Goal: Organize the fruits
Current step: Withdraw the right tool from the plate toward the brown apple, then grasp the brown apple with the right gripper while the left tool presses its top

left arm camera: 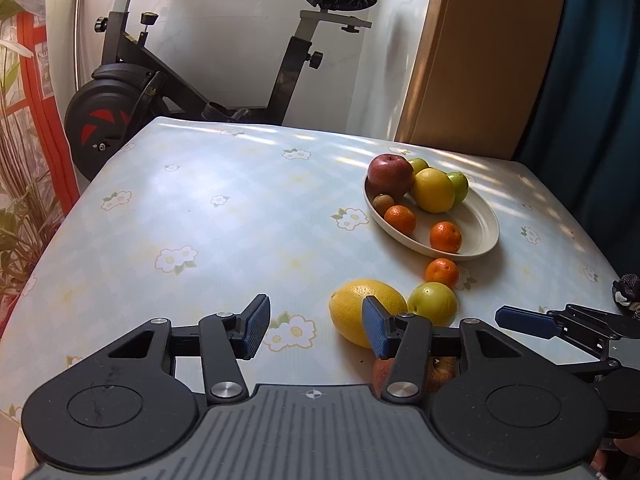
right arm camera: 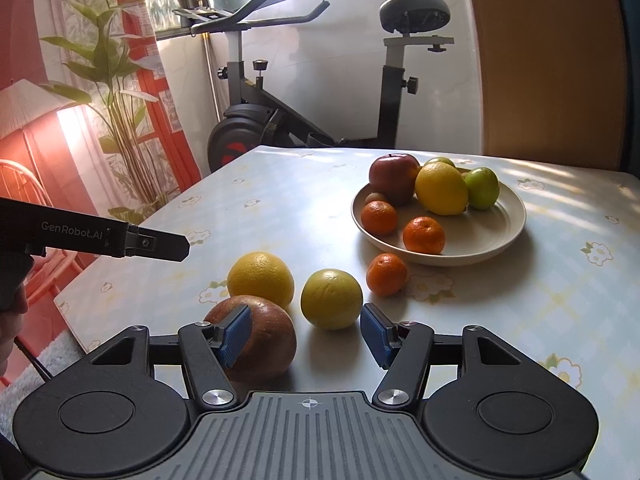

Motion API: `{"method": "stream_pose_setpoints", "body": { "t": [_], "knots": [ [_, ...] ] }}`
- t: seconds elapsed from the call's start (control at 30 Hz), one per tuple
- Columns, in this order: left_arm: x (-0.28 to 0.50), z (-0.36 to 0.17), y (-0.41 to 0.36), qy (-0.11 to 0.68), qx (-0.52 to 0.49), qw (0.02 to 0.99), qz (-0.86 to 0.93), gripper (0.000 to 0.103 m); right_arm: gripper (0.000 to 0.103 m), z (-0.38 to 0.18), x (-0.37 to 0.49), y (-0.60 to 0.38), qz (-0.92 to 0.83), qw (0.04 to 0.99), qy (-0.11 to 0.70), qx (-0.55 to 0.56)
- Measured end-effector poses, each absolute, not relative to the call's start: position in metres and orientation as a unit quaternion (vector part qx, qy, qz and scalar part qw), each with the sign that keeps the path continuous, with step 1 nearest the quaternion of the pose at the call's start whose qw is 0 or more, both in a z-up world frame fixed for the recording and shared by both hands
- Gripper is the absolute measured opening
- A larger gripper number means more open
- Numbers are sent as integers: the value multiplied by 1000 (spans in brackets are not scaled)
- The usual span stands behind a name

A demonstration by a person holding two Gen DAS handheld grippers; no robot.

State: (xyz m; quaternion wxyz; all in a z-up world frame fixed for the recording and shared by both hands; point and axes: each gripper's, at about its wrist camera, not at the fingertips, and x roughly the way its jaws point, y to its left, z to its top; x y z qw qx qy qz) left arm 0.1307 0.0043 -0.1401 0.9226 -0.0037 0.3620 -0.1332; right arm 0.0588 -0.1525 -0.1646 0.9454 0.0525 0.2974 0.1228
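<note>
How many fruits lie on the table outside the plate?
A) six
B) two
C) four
C: a lemon, a yellow-green fruit, a mandarin and a red apple sit on the tablecloth, outside the plate.

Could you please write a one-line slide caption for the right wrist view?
Open right gripper faces four loose fruits beside a plate holding more fruit.

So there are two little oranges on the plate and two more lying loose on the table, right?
Not quite. Two small oranges do sit on the plate, but only one small orange lies loose on the table, as the right wrist view shows.
</note>
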Motion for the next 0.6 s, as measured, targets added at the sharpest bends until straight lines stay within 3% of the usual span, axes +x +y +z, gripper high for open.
{"method": "stream_pose_setpoints", "body": {
  "t": [0.6],
  "knots": [
    [119,-142,6,374,-5,918,-134,53,57,-172,46,-137,155,933,324,32]
  ]
}}
